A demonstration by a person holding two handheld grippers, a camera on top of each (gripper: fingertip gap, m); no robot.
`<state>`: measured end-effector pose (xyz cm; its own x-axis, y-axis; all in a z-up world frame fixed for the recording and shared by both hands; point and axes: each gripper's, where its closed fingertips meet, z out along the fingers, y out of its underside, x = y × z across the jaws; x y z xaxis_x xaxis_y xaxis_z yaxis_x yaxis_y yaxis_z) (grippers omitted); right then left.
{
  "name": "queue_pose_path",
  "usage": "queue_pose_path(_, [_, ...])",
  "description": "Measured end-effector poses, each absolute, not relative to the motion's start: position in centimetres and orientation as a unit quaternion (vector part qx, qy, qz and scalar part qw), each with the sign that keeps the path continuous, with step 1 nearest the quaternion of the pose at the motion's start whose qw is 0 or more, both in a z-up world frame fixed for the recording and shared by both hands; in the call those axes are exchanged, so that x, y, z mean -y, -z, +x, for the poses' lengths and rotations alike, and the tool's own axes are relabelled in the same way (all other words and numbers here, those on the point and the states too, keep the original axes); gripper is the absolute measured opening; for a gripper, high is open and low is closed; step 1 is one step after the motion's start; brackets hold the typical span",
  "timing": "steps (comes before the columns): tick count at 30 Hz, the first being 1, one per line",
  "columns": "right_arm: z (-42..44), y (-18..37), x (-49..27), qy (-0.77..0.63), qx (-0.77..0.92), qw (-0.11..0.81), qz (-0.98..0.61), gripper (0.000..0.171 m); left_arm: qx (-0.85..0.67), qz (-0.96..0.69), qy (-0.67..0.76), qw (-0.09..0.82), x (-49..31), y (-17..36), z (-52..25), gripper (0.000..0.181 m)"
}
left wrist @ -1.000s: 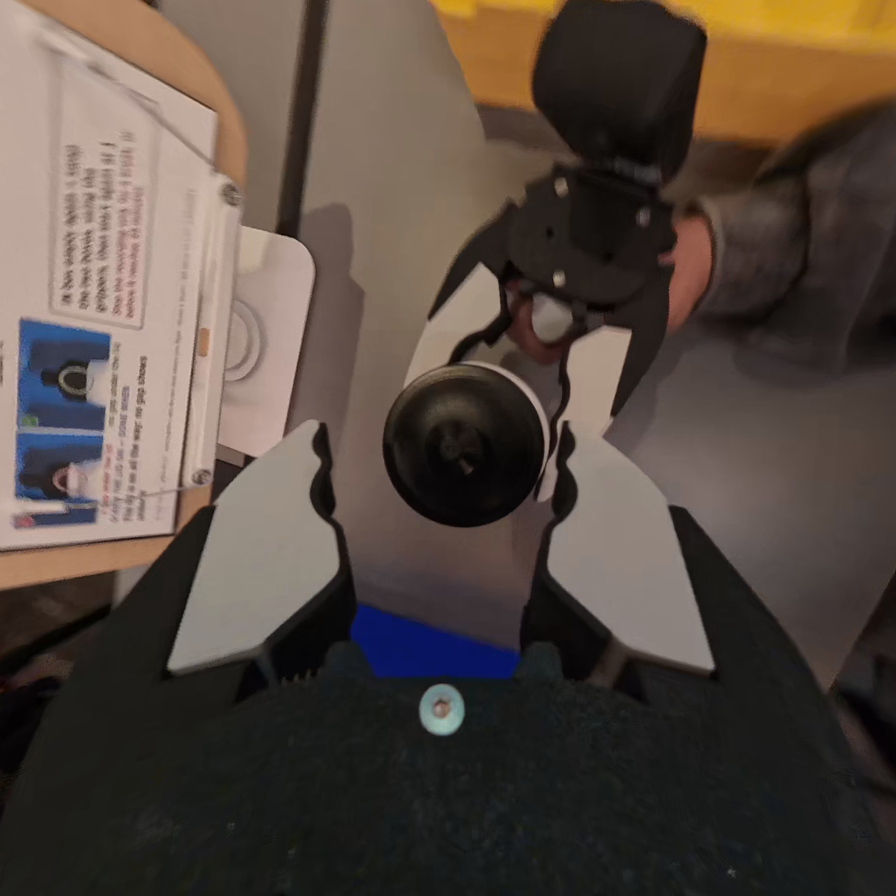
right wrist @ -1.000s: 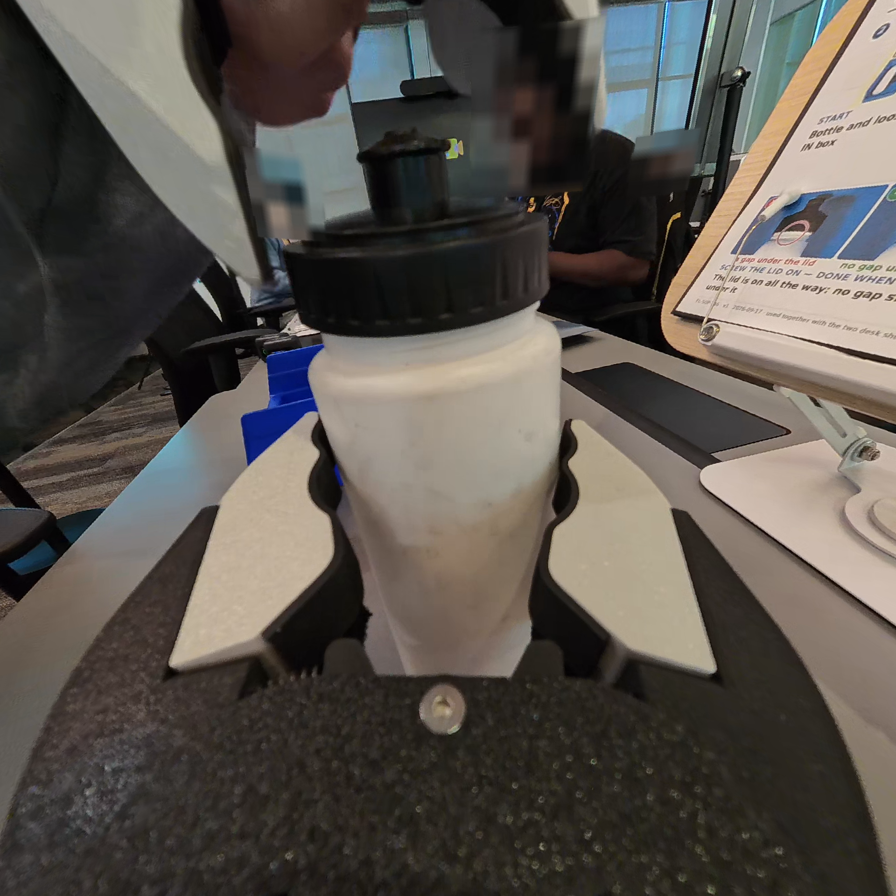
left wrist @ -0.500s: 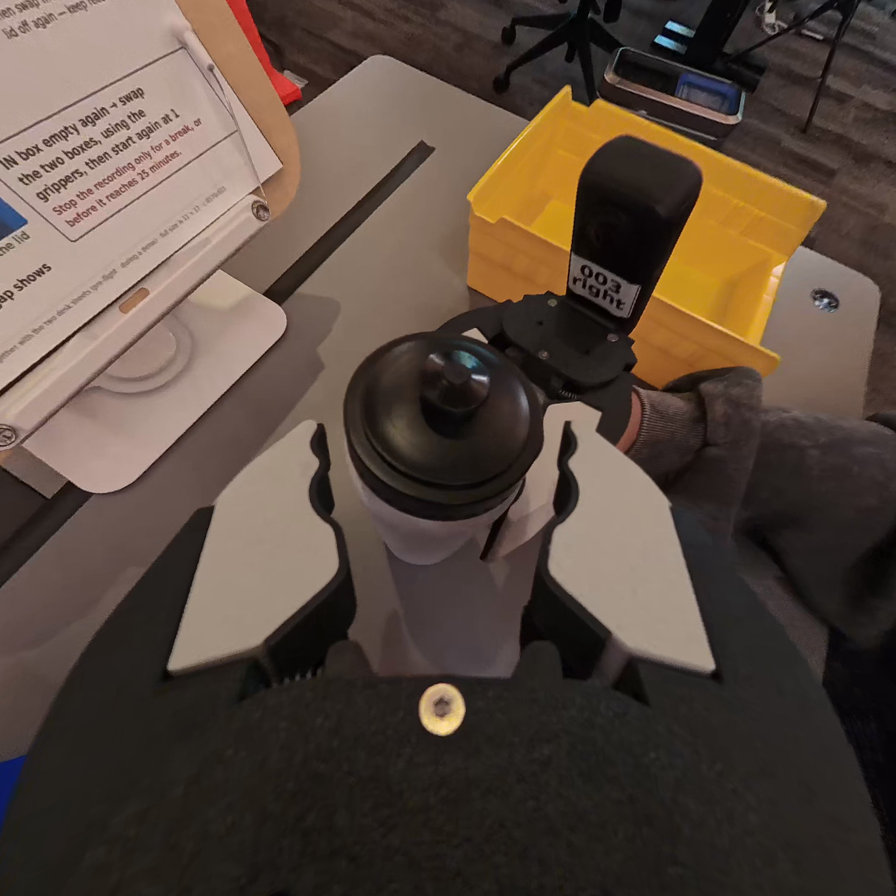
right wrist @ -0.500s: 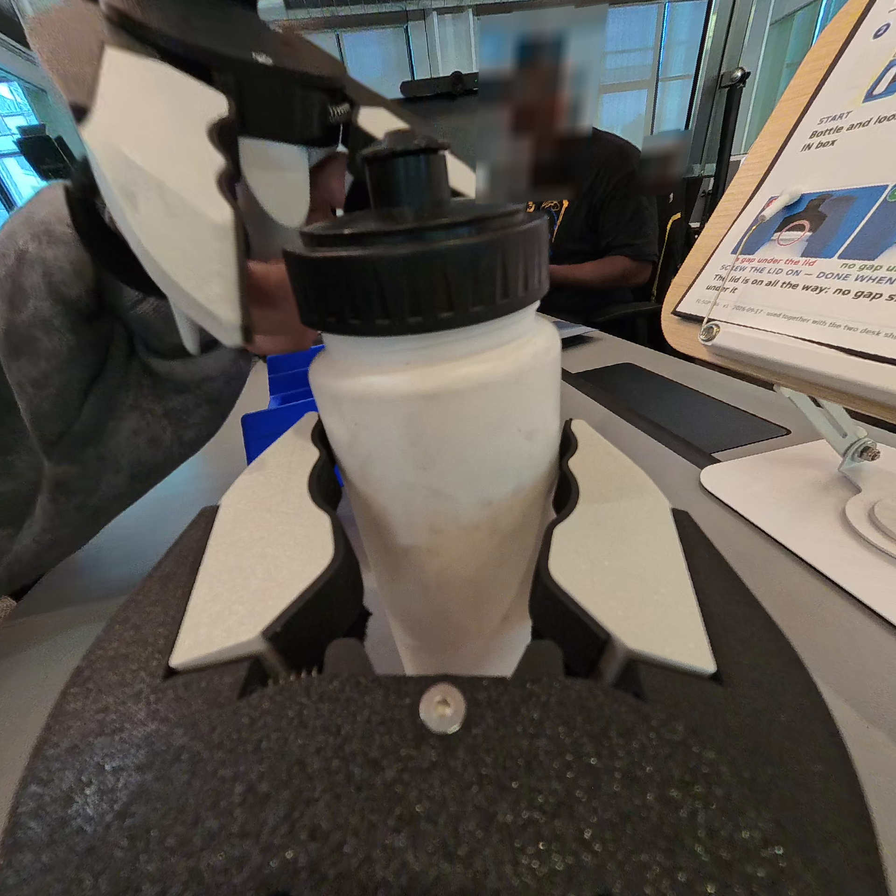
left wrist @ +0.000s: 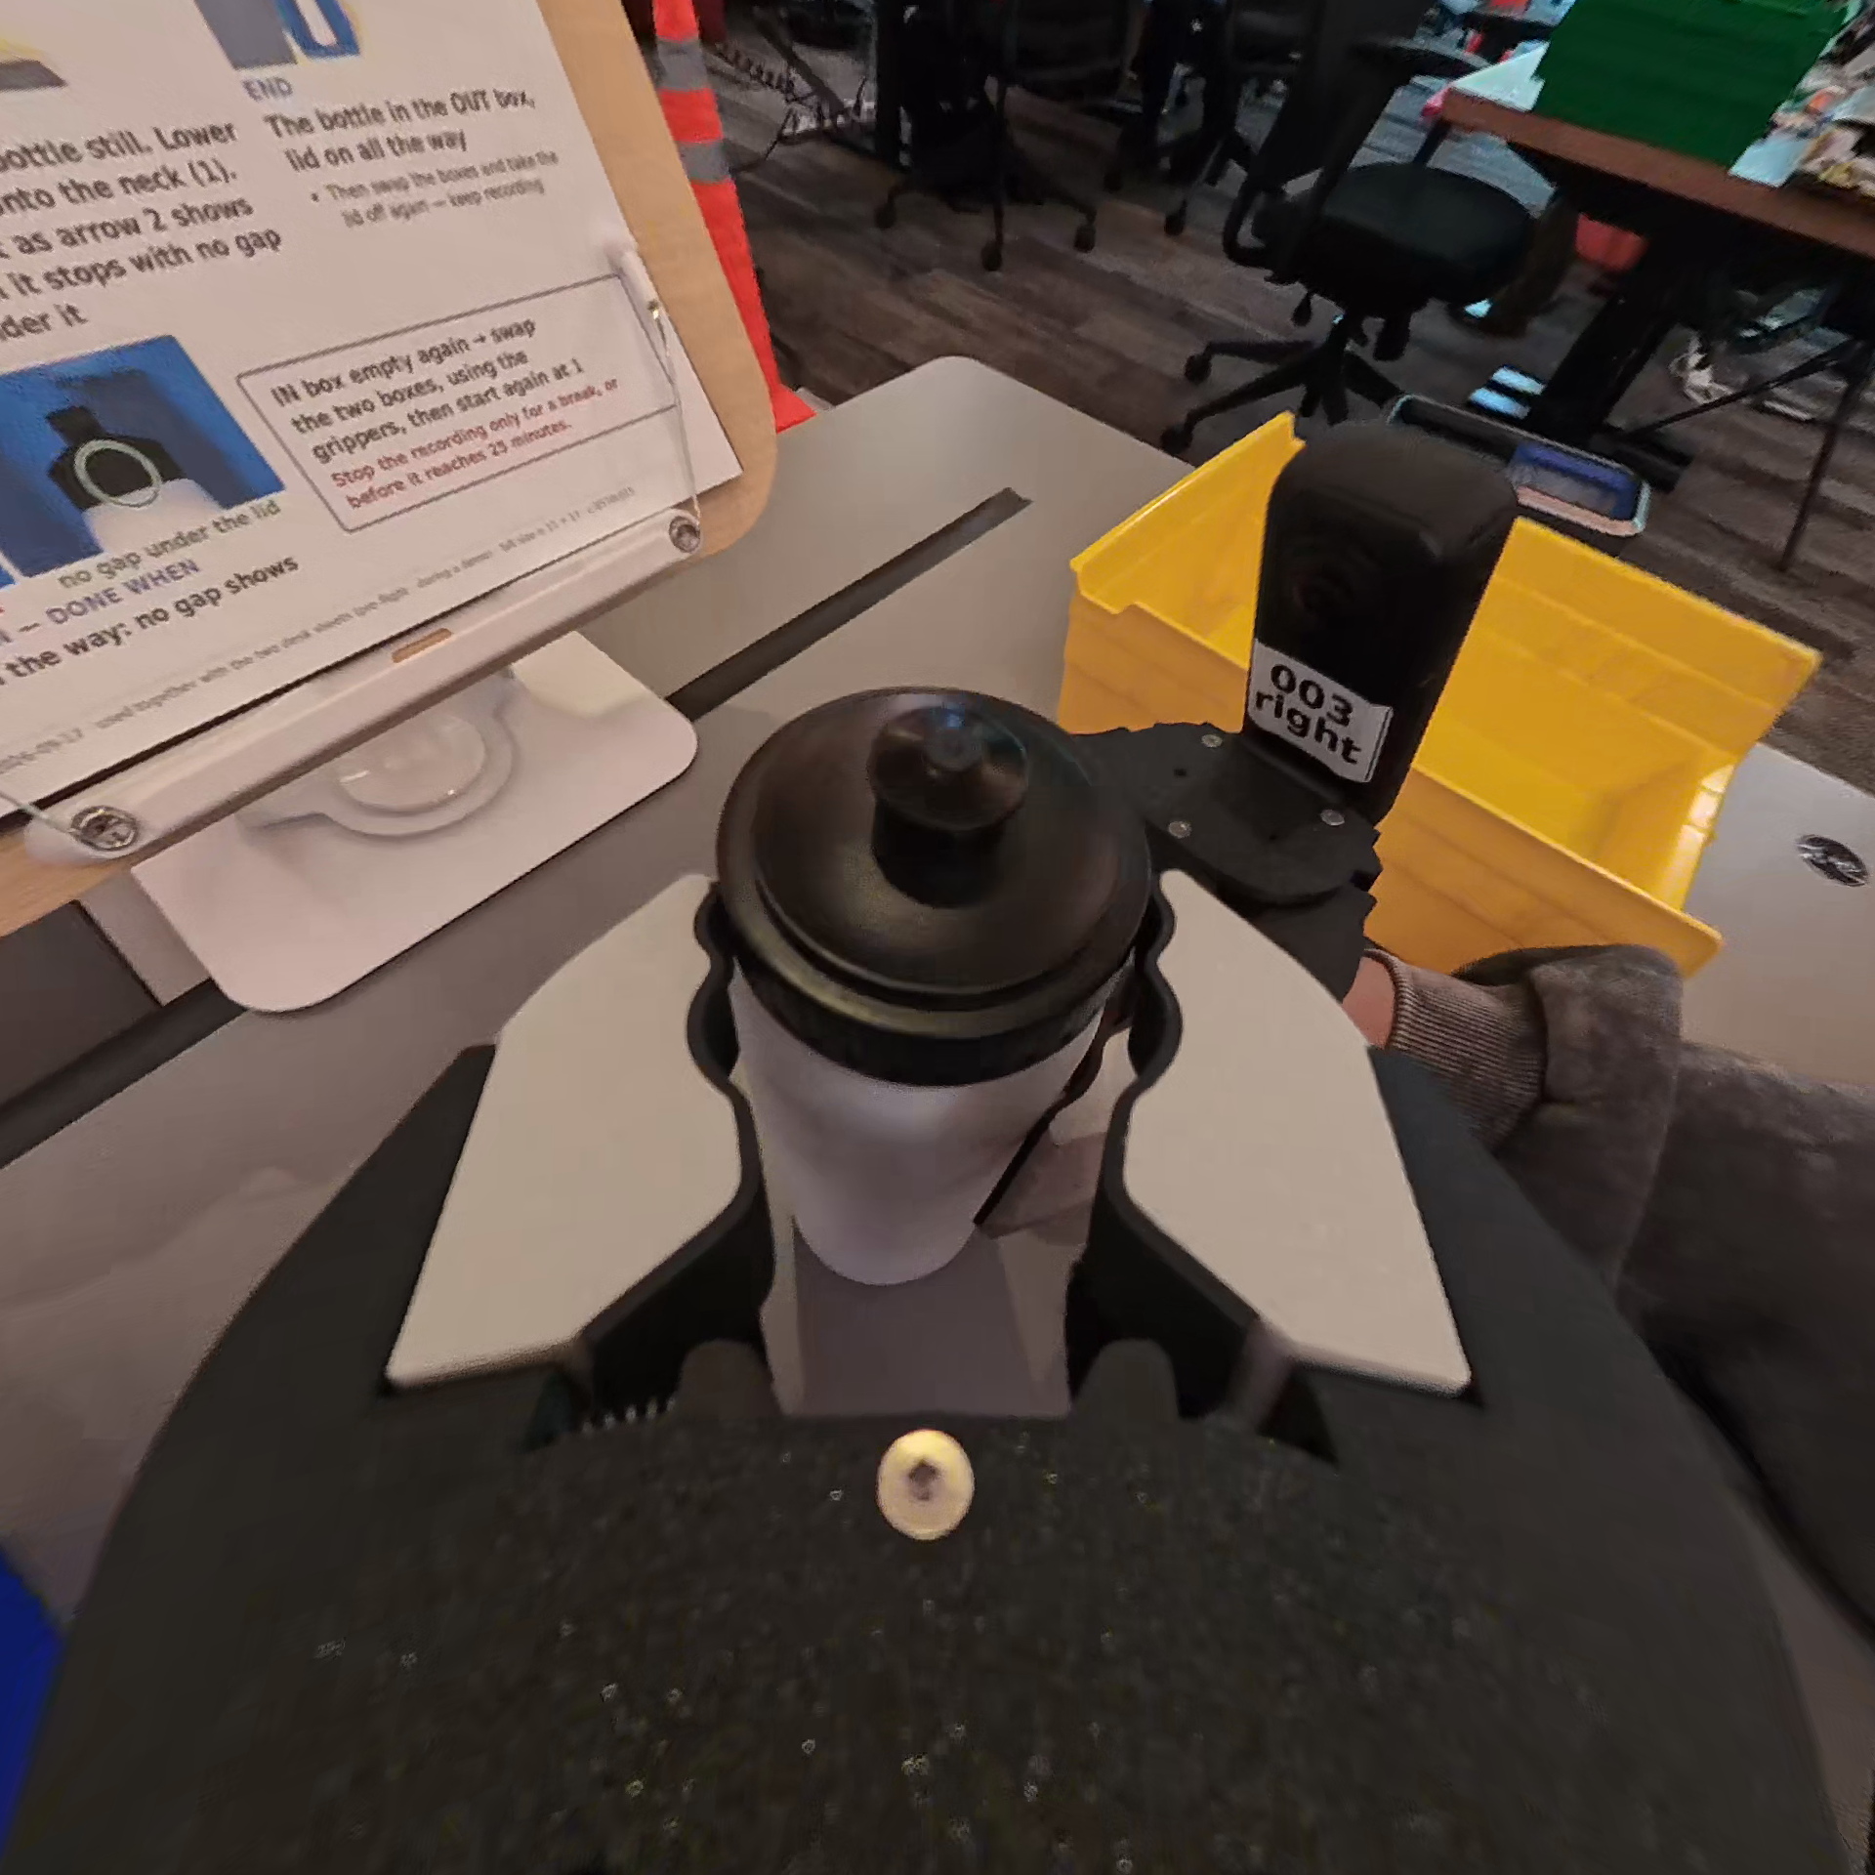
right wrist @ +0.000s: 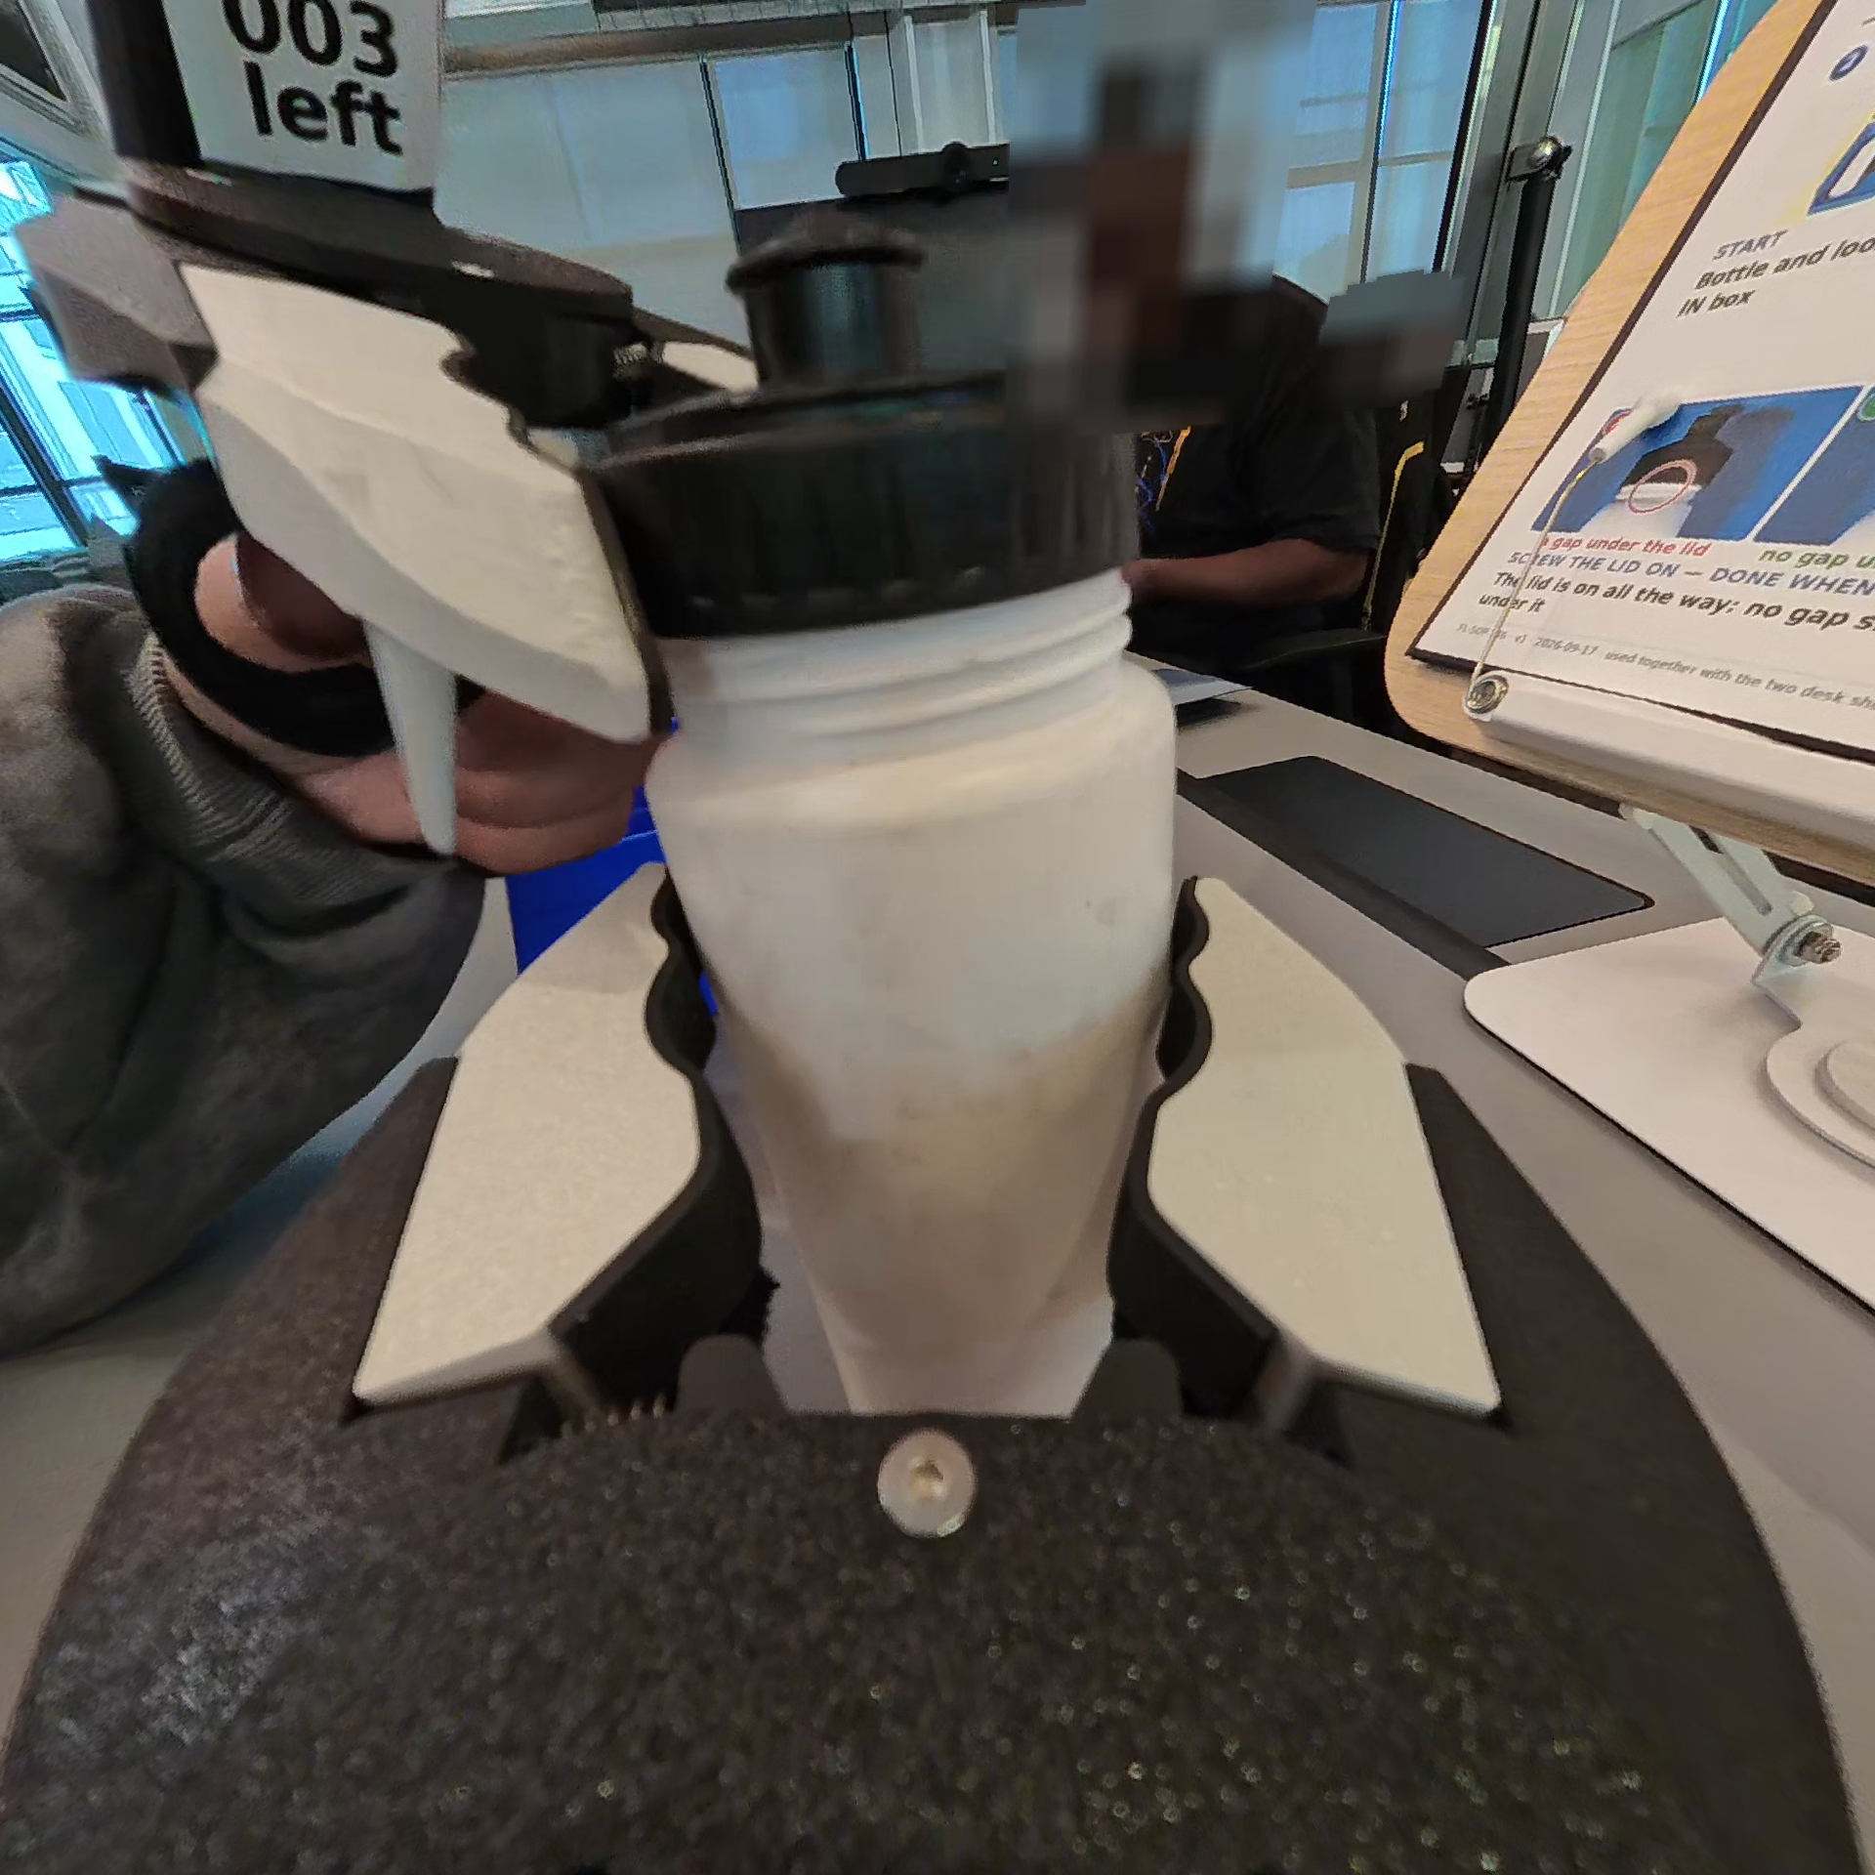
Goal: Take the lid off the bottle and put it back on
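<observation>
A white bottle [right wrist: 913, 964] stands upright on the grey table, and my right gripper [right wrist: 928, 913] is shut on its body. Its black lid [right wrist: 862, 528] with a spout sits on top, and white neck threads [right wrist: 913, 649] show just under its rim. In the left wrist view my left gripper [left wrist: 933, 913] reaches in from above and is shut on the lid [left wrist: 928, 873], with a jaw against each side. The bottle body [left wrist: 893, 1147] shows below the lid. One white finger [right wrist: 426, 507] of the left gripper presses the lid's left side. The right gripper's fingertips are hidden behind the bottle in the left wrist view.
A yellow bin [left wrist: 1573, 731] stands behind the bottle. A wooden board with an instruction sheet [left wrist: 304, 355] rests on a white stand [left wrist: 406, 842] at the left. A blue bin [right wrist: 568, 893] is behind the bottle. A grey sleeve [right wrist: 152, 964] is at the left. Office chairs stand beyond the table.
My left gripper swung over the bottle, came down and closed on the lid. The neck threads now show under the lid. The right gripper kept hold of the bottle without moving.
</observation>
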<state>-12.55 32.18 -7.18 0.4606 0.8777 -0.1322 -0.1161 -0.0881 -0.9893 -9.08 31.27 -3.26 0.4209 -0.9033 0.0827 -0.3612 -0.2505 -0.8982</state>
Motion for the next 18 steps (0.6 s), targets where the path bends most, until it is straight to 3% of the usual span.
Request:
queue_pose_path(5, [-12.62, 7.17, -32.15, -0.417, 0.313, 0.598, -0.609, 0.088, -0.459, -0.732, 0.276, 0.420, -31.26, 3.66, -9.38, 0.075])
queue_pose_path(18, [-12.58, 7.16, -32.12, -0.419, 0.312, 0.599, -0.608, 0.088, -0.594, -0.712, 0.240, 0.287, -30.93, 4.20, -9.92, 0.075])
